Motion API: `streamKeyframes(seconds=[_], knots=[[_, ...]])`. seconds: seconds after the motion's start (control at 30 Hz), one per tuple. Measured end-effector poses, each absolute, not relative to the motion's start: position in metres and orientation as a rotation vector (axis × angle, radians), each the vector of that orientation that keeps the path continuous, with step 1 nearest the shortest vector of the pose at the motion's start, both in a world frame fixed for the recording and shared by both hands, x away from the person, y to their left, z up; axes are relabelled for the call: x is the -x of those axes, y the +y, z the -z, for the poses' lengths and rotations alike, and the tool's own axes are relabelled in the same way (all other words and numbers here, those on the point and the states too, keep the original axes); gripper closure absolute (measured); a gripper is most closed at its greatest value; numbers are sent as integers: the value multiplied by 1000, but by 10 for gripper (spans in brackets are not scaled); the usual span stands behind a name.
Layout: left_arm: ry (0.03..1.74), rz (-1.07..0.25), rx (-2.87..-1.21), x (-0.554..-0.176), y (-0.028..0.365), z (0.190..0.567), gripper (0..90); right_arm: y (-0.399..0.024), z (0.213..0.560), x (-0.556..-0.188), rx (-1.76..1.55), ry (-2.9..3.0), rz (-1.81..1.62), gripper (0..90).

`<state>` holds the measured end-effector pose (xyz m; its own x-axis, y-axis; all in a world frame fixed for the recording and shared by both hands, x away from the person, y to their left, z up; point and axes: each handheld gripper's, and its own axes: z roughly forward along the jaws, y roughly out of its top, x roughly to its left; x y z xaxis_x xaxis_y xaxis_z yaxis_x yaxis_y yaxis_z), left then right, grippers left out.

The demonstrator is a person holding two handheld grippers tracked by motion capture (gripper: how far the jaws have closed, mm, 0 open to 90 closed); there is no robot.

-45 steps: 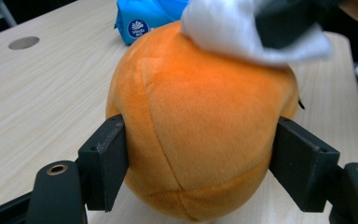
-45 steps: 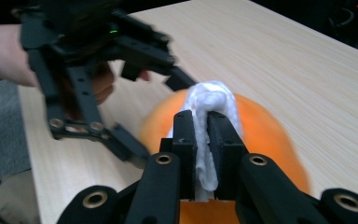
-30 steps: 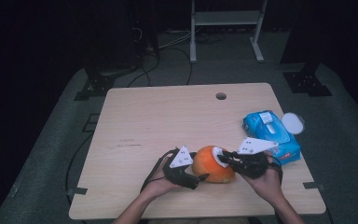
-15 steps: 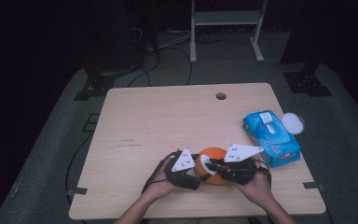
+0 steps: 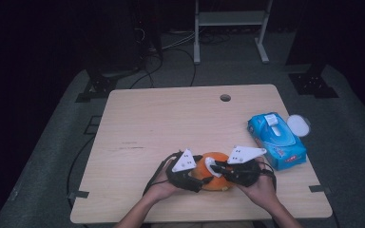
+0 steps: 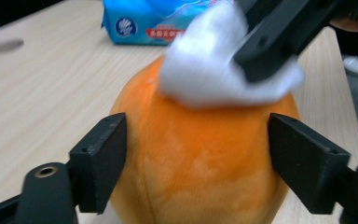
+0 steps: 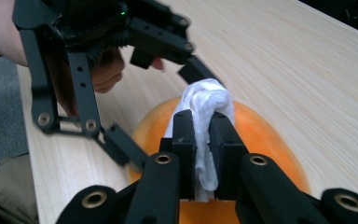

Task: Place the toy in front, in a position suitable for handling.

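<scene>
Now, step: I am wiping the orange fruit (image 5: 212, 176) with a white wipe (image 7: 206, 122), so the cleaning is under way, not done, as I judge it.
Fruit: it sits on the worktop (image 5: 171, 118) near my edge, between my two hands.
Left hand-held gripper (image 6: 198, 158): its jaws stand either side of the fruit; they have just been moving, first closing and then opening a little. In the left gripper view a thin gap seems to show at each pad, so I read it as bracketing the fruit, not clamping it.
Right hand-held gripper (image 7: 203, 140): clenched on the wipe, which bunches out past the jaw tips and presses on the top of the fruit.
Wipe: touching the fruit's upper side, as the left gripper view shows (image 6: 223, 70).
Pack: a blue wipe pack (image 5: 276, 140) lies well to the right on the worktop, its round lid (image 5: 298, 125) just beside it.
Next move: I should steady the fruit with the left jaws before dragging the wipe across, or the round fruit may roll.
Care: keep the right grip firm so the wipe does not slip out.
</scene>
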<state>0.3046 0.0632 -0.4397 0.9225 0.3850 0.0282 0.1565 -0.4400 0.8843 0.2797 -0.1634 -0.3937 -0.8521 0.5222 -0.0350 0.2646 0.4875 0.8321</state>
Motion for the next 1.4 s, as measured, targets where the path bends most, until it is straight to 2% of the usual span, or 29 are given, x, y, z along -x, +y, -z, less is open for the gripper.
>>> streamKeyframes(seconds=[0.2, 0.3, 0.33, 0.4, 0.53, 0.8, 0.97, 1.07, 1.23, 1.3, 1.4], knots=[[438, -225, -2029, -312, 75, 442, 233, -193, 397, -287, -794, 2411, -1297, 812], [392, -245, -1990, -310, 70, 437, 140, -194, 398, -286, -809, 2415, -1319, 812], [378, -235, -1964, -309, 67, 436, 139, -191, 398, -285, -796, 2421, -1333, 812], [372, -256, -1983, -308, 64, 436, 152, -183, 398, -283, -761, 2452, -1386, 811], [414, -249, -1993, -310, 70, 438, 242, -184, 397, -286, -773, 2446, -1360, 811], [500, -223, -1994, -316, 80, 441, 255, -210, 408, -296, -903, 2439, -1361, 811], [517, -210, -2001, -317, 83, 442, 255, -202, 404, -288, -851, 2462, -1394, 811], [466, -138, -2021, -314, 83, 440, 255, -197, 404, -288, -830, 2468, -1374, 810], [369, -92, -2090, -308, 84, 432, 211, -200, 407, -295, -846, 2464, -1331, 810], [383, -124, -2073, -311, 86, 430, 191, -200, 408, -295, -831, 2472, -1352, 809], [424, -160, -2009, -315, 84, 431, 96, -196, 406, -291, -779, 2495, -1413, 809]])
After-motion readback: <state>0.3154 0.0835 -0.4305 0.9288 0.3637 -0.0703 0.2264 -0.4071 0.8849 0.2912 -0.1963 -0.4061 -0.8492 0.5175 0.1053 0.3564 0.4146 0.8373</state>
